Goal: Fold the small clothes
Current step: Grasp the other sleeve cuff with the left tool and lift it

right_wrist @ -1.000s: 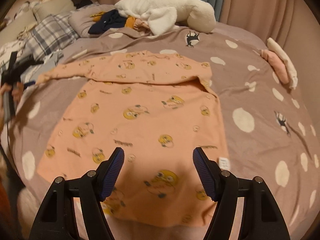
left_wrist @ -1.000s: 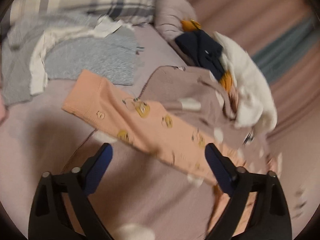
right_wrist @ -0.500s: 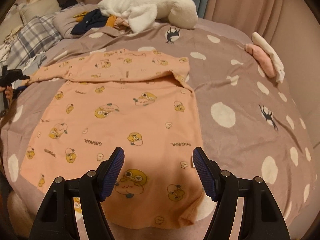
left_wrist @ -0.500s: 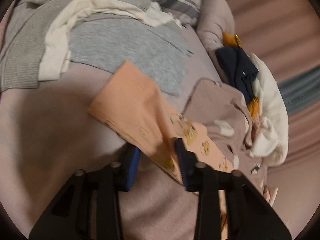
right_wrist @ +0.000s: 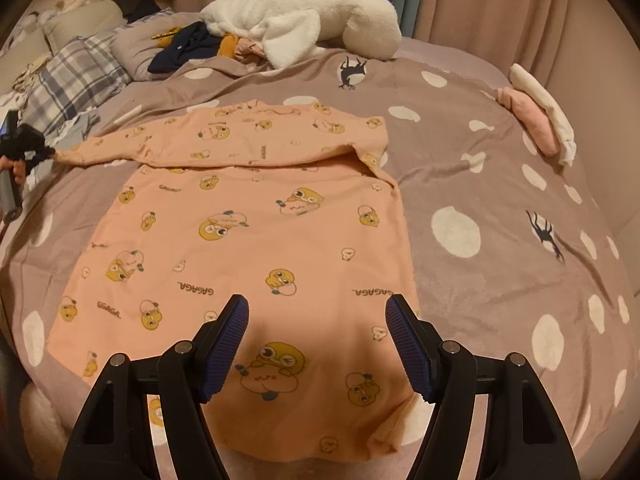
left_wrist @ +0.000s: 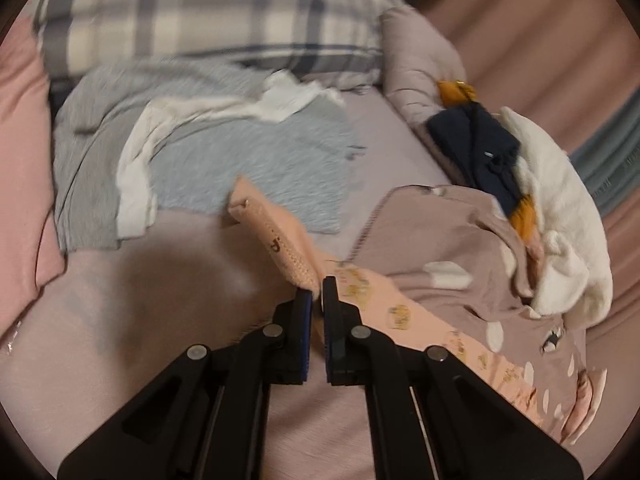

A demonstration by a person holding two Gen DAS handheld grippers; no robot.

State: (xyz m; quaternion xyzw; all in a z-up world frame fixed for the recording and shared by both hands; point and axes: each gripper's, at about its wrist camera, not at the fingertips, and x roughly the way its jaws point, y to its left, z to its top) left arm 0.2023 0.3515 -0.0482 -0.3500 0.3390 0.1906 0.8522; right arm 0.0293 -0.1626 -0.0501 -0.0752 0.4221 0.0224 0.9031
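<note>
- peach knit with yellow cartoon prints: the shirt [right_wrist: 256, 248] lies flat on the spotted blanket [right_wrist: 500, 200] under my right gripper [right_wrist: 318, 344], whose ribbed blue jaws stand wide apart above the hem, holding nothing.
- the hem's near edge is hidden behind the gripper frame.
- my left gripper [left_wrist: 316, 300] has its jaws pinched on the sleeve [left_wrist: 276, 240] near the ribbed cuff; motion blur softens that view.
- beyond the sleeve i see crumpled grey clothes [left_wrist: 240, 172], then a plaid pillow [left_wrist: 200, 12].
- far off, a fluffy white plush [right_wrist: 304, 20] partly covers a dark garment [right_wrist: 184, 48].
</note>
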